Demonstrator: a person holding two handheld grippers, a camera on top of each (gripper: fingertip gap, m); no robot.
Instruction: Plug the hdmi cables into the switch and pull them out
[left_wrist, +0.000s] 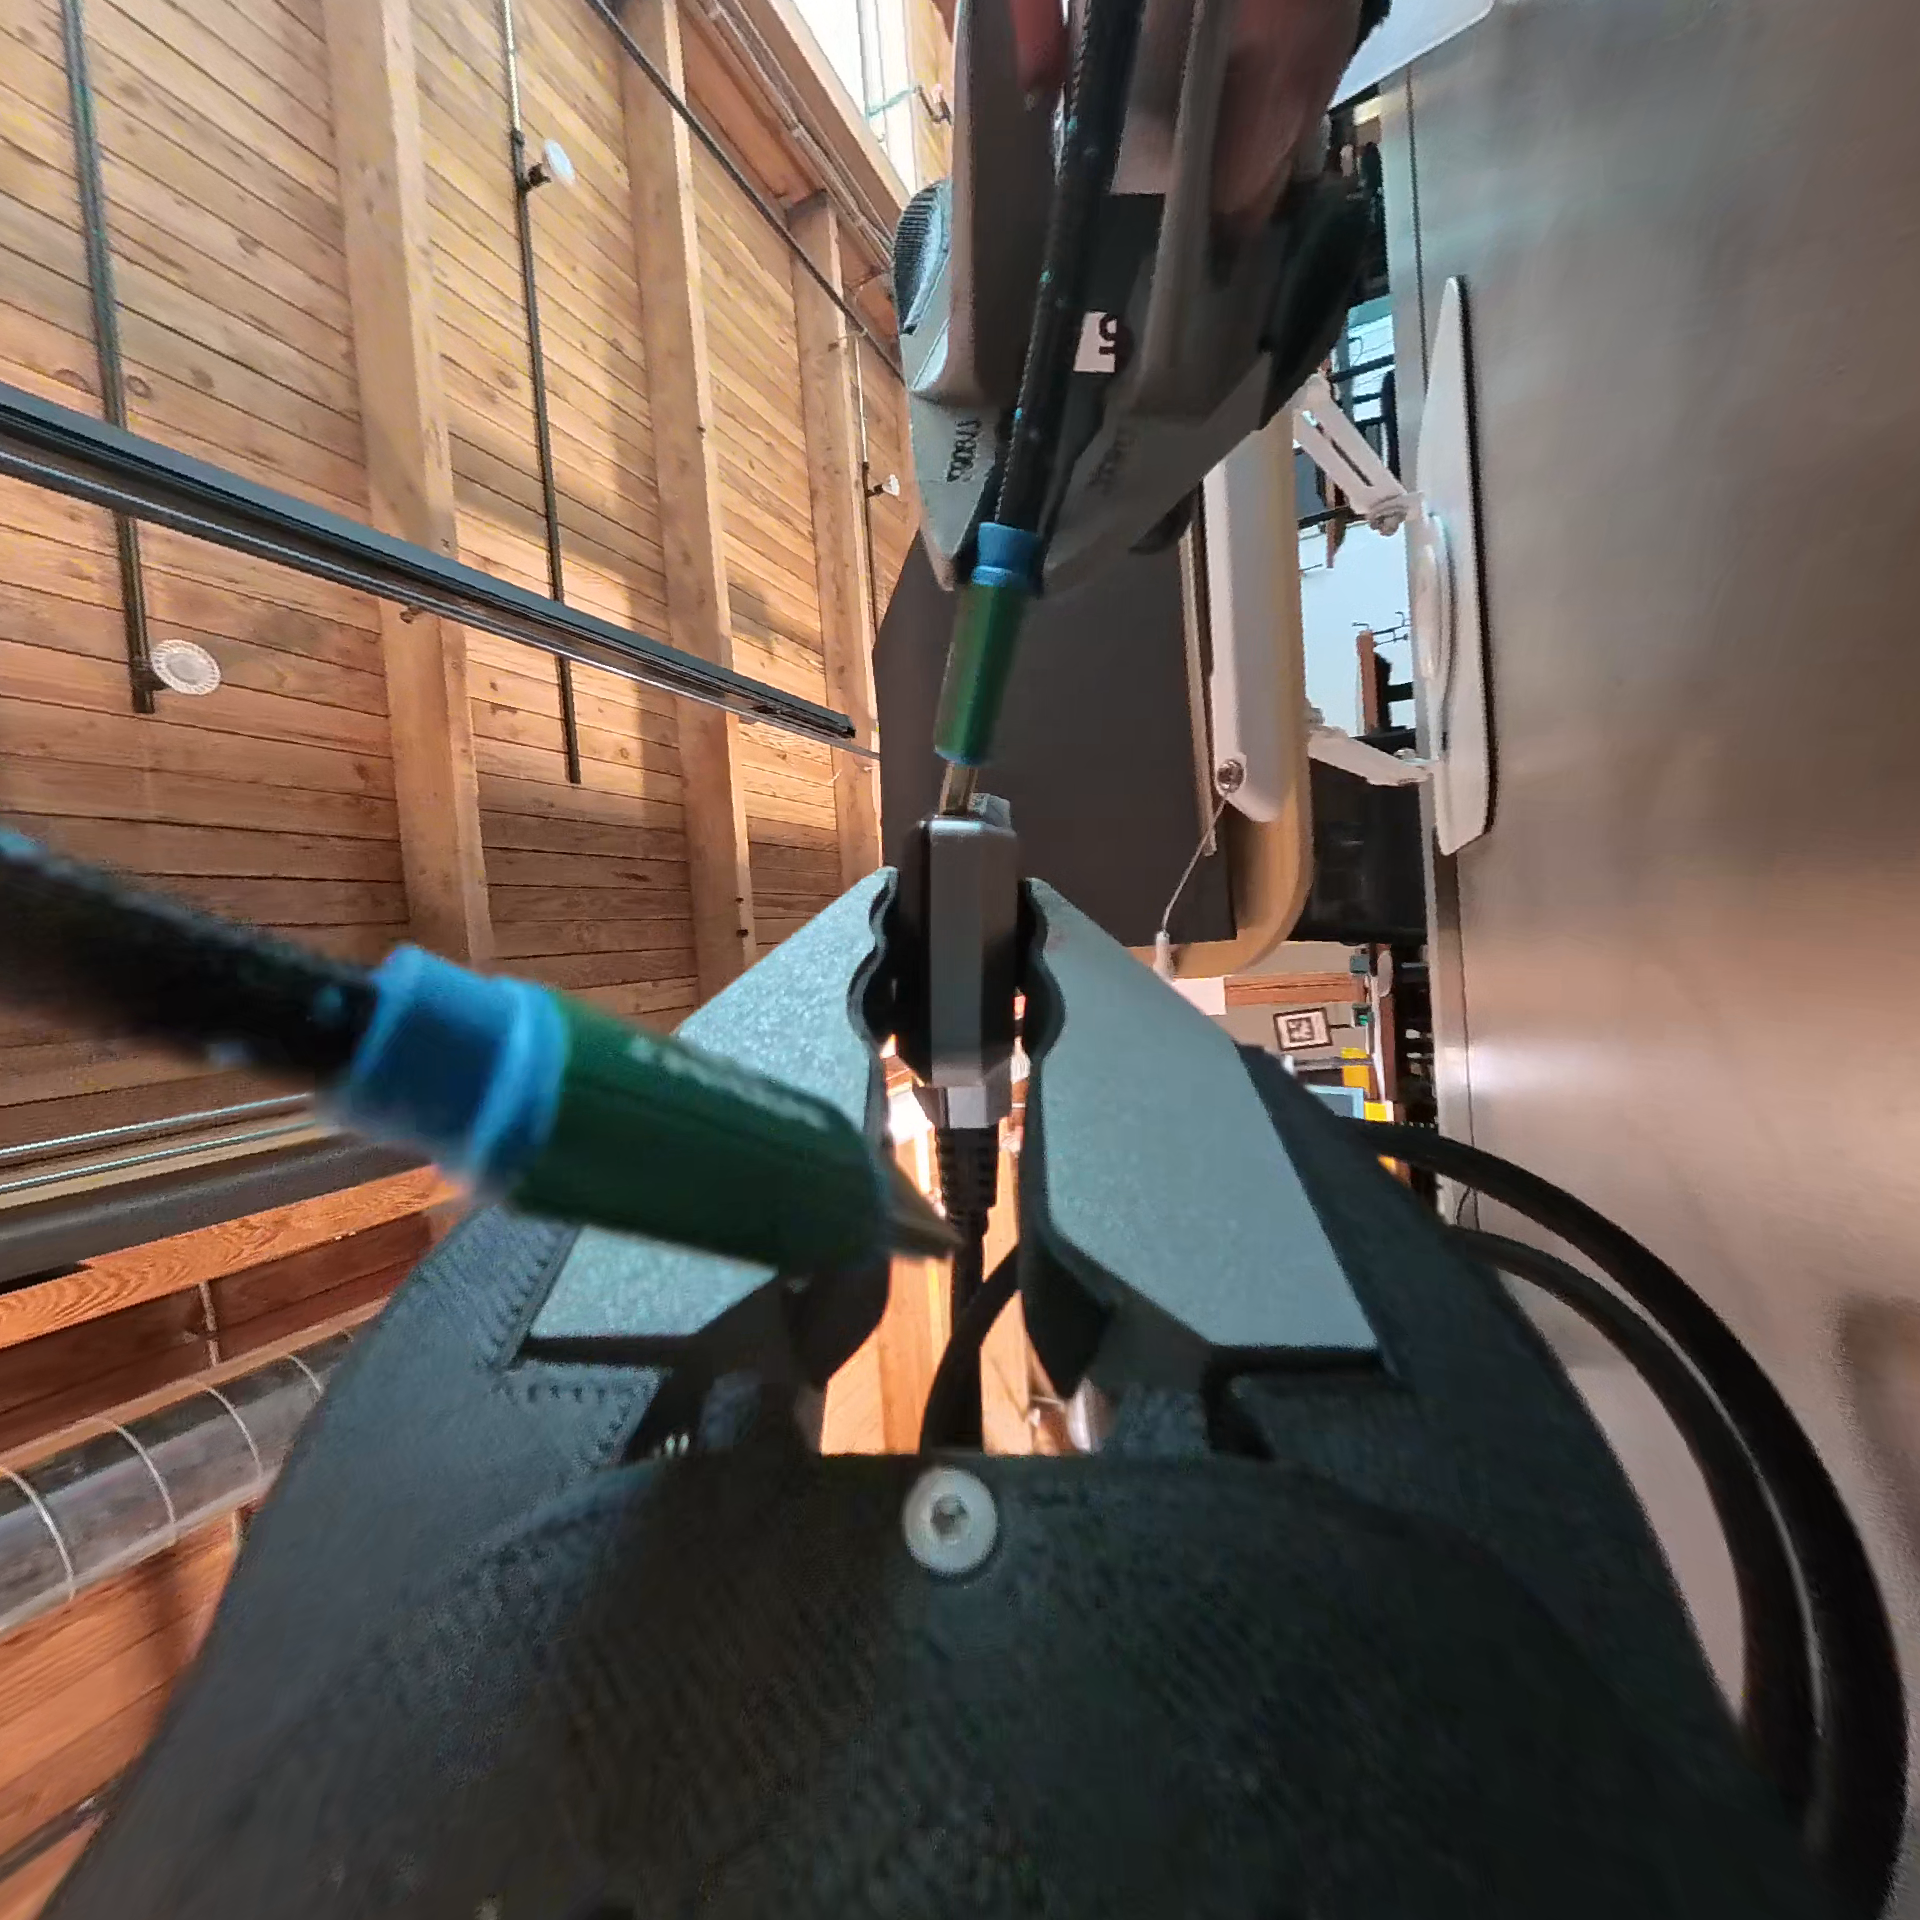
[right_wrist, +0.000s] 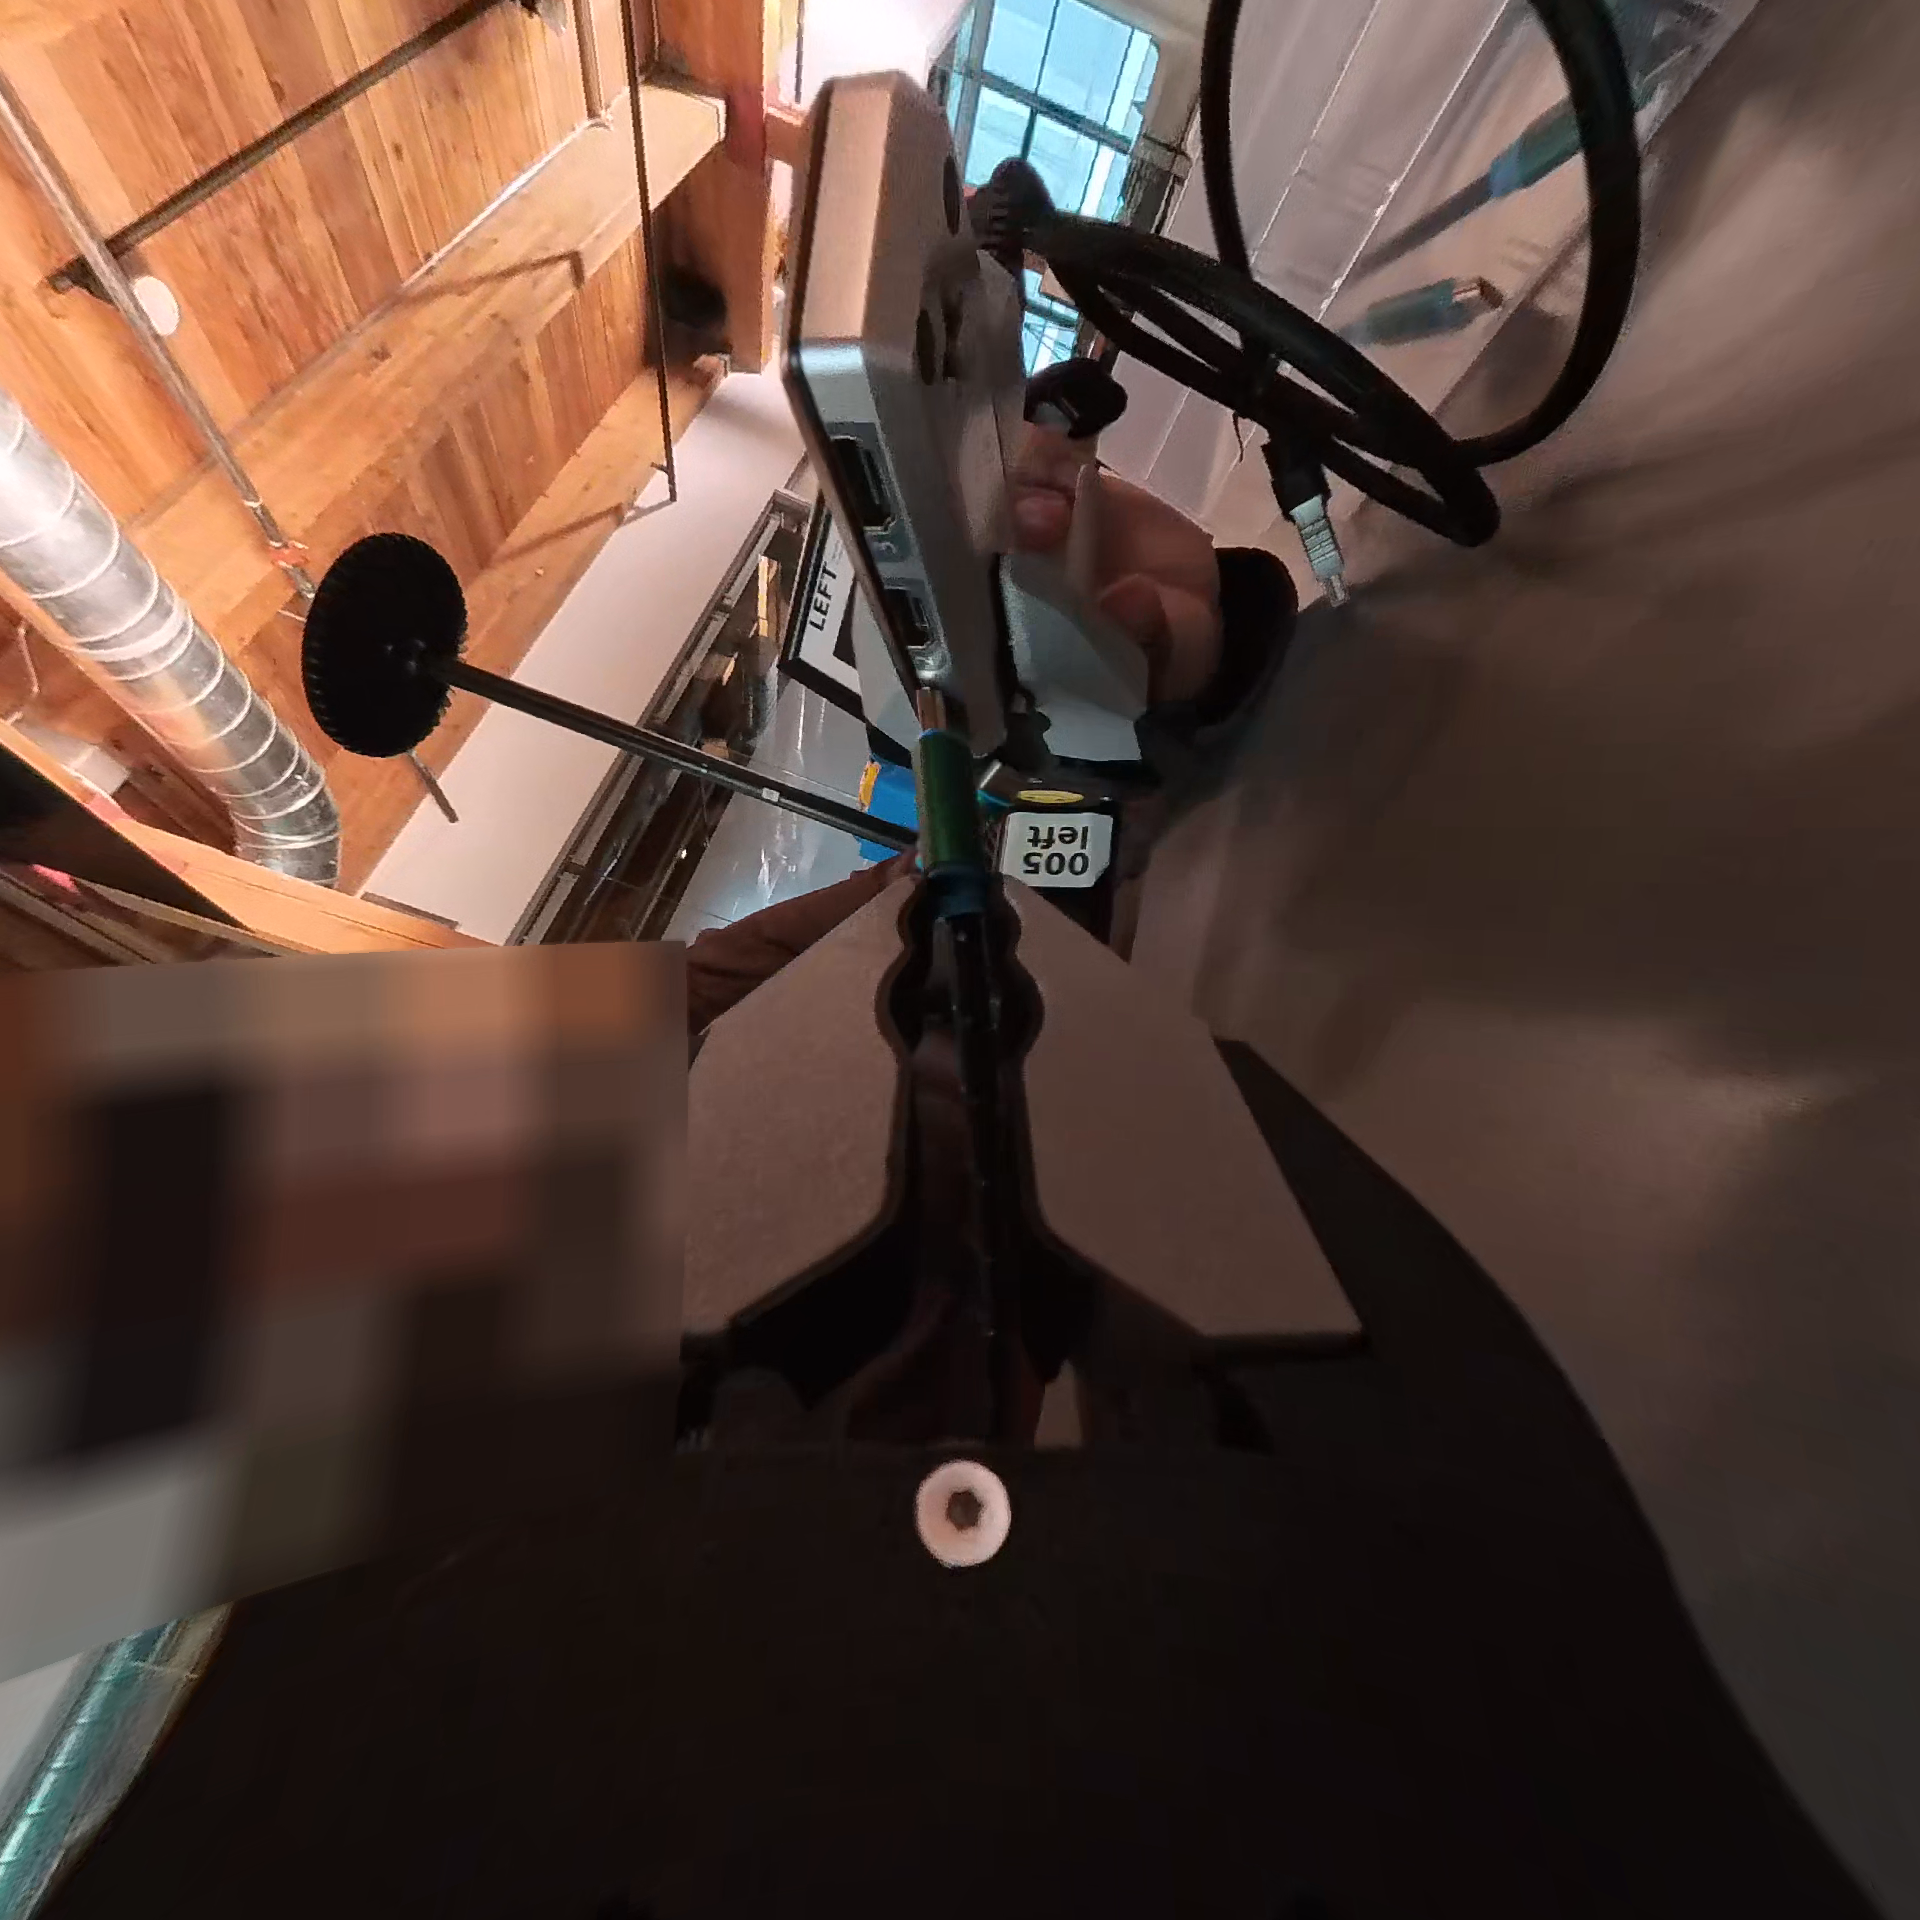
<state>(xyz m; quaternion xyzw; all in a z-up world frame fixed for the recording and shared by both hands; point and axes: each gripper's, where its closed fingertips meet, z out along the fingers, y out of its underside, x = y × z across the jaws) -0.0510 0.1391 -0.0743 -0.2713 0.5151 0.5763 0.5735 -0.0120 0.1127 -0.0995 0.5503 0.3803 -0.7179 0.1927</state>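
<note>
Between our left gripper's (left_wrist: 956, 956) clamped fingers we steady the HDMI switch (left_wrist: 958, 935) while our right gripper (right_wrist: 961, 925), pinching the green-plugged HDMI cable (right_wrist: 948, 816), aligns it at a port.

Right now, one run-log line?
left claw: shut on switch | right claw: shut on cable | green plug: at switch port, seating unclear

Green plug (left_wrist: 978, 665), grey switch (right_wrist: 902, 312)
</note>
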